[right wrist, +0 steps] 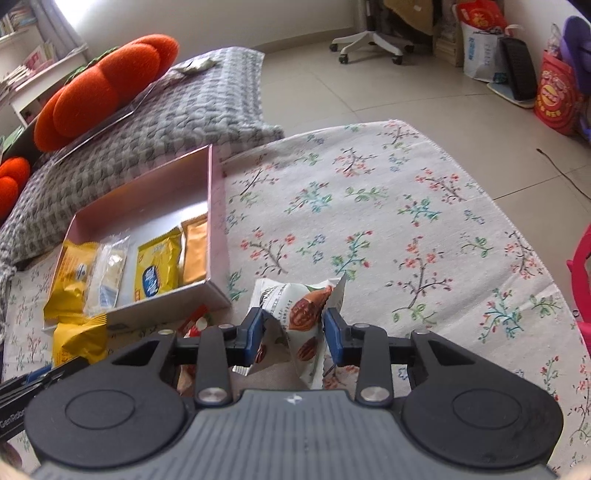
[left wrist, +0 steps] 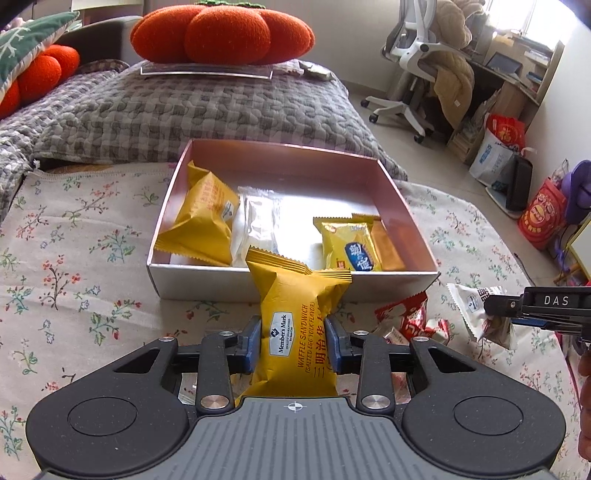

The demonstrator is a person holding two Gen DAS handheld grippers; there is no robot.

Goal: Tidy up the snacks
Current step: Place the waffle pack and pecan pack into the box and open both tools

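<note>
My left gripper [left wrist: 293, 339] is shut on a yellow waffle sandwich pack [left wrist: 299, 325], held upright just in front of the pink box [left wrist: 295, 286]. Inside the box lie another yellow pack [left wrist: 205, 218], a clear white packet [left wrist: 258, 218], a yellow-blue packet [left wrist: 349, 245] and an orange one [left wrist: 386, 242]. My right gripper [right wrist: 293, 332] is shut on a white nut snack pack [right wrist: 301, 314] over the floral cloth, right of the box [right wrist: 212, 206]. In the left wrist view that gripper [left wrist: 491, 308] grips the white pack [left wrist: 467, 302]. A red-white wrapper [left wrist: 410, 321] lies between both grippers.
The floral cloth [right wrist: 388, 206] spreads wide to the right of the box. A grey quilted cushion [left wrist: 207, 110] with an orange pumpkin pillow [left wrist: 221, 31] sits behind the box. An office chair [left wrist: 417, 55], bags and a tiled floor lie beyond.
</note>
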